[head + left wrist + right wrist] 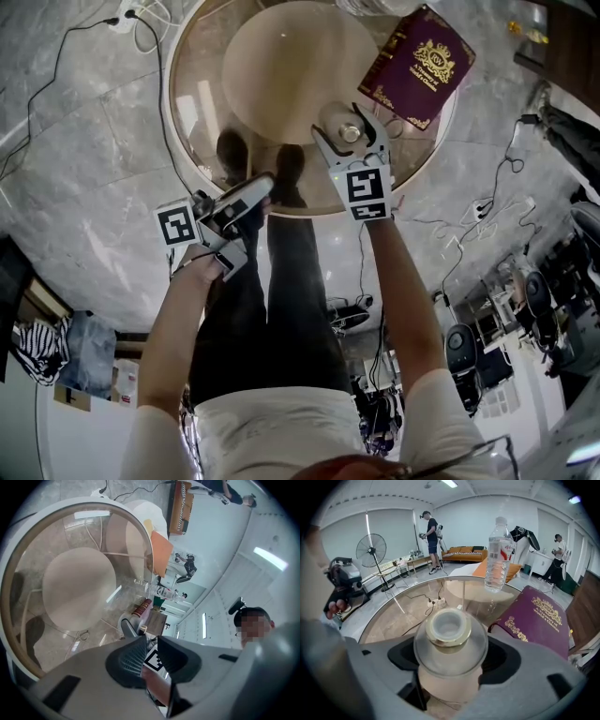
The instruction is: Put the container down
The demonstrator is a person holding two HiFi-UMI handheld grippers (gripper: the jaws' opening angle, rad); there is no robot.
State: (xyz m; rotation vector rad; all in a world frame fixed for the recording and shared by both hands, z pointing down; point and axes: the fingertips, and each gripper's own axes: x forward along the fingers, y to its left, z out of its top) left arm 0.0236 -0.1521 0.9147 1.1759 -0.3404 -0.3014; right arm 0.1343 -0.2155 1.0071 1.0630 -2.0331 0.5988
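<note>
Right gripper (349,133) has its fingers (506,656) pinching the container (449,639), a round clear glass jar with a gold-rimmed neck, held by its belly from both sides. The jar is over the near part of the round glass bench (174,103), just beside the corner of the purple book (417,64). Can't tell if its base is touching the glass yet.

Left gripper (261,190) is off the bench edge. Its fingers are slightly apart with nothing between them, so it isn't part of this step.

Step in hand, as judged: set the jar down.
- Lower it straight, with the base flat to the glass. The gripper is pitched down, so watch for tilt.
- Glass on glass needs a slow, soft landing with no drop.
- Stay clear of the book corner so the base doesn't land half on it and rock.
- Stay in from the bench rim.
- Spread the fingers only once the weight is on the bench, then back out along the finger line without nudging the belly, since a round jar could slide.

The water bottle (498,557) is well apart and no issue.
</note>
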